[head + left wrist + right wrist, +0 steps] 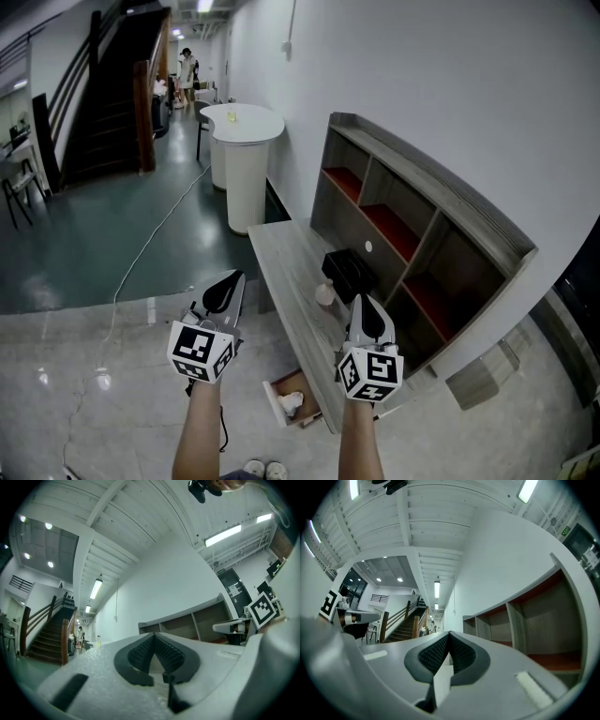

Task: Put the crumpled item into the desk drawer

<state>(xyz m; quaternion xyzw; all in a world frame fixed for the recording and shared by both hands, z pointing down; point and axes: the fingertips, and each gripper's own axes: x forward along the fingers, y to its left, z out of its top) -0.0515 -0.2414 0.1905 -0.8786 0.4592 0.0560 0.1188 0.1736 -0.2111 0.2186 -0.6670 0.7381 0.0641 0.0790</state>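
In the head view an open desk drawer (pixel 277 387) juts out below the near end of the long grey desk (pixel 281 267). A white crumpled item (pixel 291 403) lies inside it. A second pale crumpled lump (pixel 324 295) sits on the desktop beside a black box (pixel 349 272). My left gripper (pixel 224 292) (pixel 153 635) is raised over the floor left of the desk, shut and holding nothing. My right gripper (pixel 368 317) (pixel 449 633) hovers above the desk's near end, also shut and holding nothing. Both point away from me, level or slightly upward.
A grey shelf unit with red-lined compartments (pixel 422 239) stands on the desk against the wall. A white rounded counter (pixel 242 155) stands beyond the desk's far end. A cable (pixel 150 244) runs across the floor. A staircase (pixel 103 94) and a distant person (pixel 187 67) are far back.
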